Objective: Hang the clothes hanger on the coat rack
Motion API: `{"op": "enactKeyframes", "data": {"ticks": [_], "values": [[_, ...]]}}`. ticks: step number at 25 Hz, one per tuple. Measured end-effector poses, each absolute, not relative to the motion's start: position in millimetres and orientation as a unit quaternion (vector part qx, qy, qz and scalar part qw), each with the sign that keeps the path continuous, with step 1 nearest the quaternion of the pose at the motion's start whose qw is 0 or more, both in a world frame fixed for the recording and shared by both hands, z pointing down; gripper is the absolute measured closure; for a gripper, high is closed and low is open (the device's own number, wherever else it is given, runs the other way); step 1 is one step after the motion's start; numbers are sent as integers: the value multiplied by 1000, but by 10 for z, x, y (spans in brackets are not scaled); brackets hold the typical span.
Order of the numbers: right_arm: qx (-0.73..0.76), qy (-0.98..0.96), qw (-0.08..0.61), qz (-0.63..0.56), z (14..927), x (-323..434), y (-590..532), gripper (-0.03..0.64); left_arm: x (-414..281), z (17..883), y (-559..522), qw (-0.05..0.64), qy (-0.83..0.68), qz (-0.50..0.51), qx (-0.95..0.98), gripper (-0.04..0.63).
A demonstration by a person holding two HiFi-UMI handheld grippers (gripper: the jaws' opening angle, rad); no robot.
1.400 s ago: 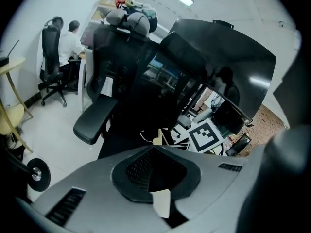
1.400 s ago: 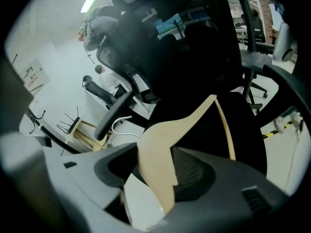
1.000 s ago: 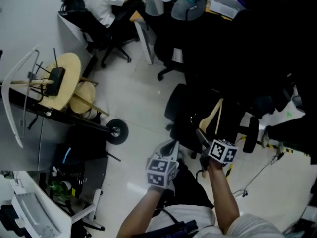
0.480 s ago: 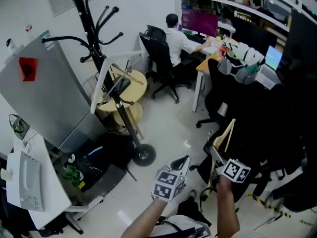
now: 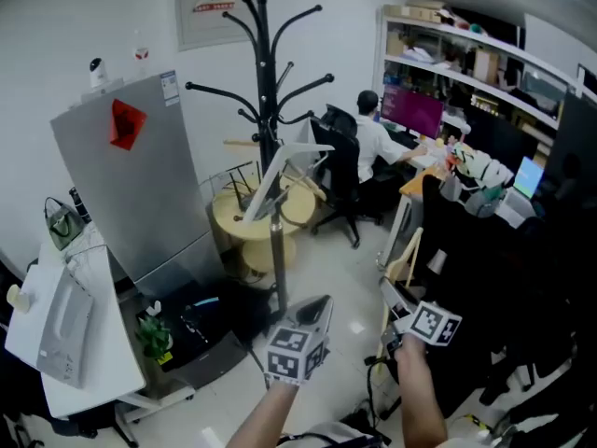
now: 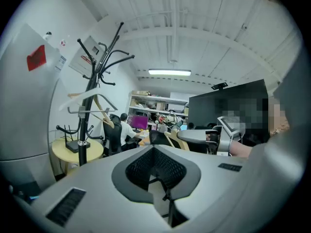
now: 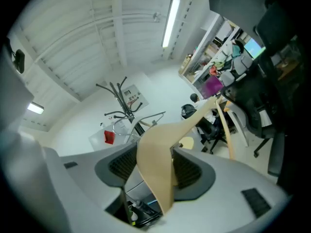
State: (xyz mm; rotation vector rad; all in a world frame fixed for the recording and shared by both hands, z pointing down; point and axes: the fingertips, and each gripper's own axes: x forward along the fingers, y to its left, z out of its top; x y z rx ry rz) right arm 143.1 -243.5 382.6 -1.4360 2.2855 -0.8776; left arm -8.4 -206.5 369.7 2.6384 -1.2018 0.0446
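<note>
Two grippers low in the head view, right gripper (image 5: 392,294) fingers clamped on the wooden clothes hanger (image 5: 408,253), left gripper (image 5: 315,309) fingers together, empty, coat rack (image 5: 264,91) well apart ahead beside the grey cabinet (image 5: 149,185), open floor (image 5: 350,269) between.

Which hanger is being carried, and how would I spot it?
Find the tall black coat rack at the centre, then look down and right to the right claw. Clamped in it is a pale wooden hanger; the white hanger is up on the rack instead.
</note>
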Motion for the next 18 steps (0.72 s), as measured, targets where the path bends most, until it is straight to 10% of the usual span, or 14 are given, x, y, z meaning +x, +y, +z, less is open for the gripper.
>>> {"op": "enactKeyframes", "data": {"ticks": [18], "values": [[-404, 823, 236, -323, 2749, 293, -2831, 371, -1145, 3442, -2008, 129, -444, -13, 887, 598]]}}
